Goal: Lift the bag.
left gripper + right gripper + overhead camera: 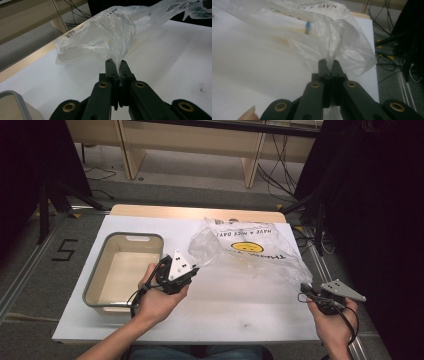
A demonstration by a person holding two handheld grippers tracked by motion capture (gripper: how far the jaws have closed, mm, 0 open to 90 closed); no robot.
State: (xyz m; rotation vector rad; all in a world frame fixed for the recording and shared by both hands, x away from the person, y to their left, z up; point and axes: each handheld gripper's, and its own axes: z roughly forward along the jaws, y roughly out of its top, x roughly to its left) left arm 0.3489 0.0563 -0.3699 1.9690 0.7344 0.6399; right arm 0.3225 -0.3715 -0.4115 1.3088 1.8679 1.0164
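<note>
Both tools clamp the plastic bag (pixel 250 251): left tool (pixel 192 270) at its corner beside the grey tub (pixel 125 270), right tool (pixel 306 290) opposite. Bag lies on the table (pixel 225 315), probably light, limp, slippery; edges suit gripping.

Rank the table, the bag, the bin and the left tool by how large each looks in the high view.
1. Table
2. Bag, though crumpled and spread, so only roughly ahead of the bin
3. Bin
4. Left tool
</note>
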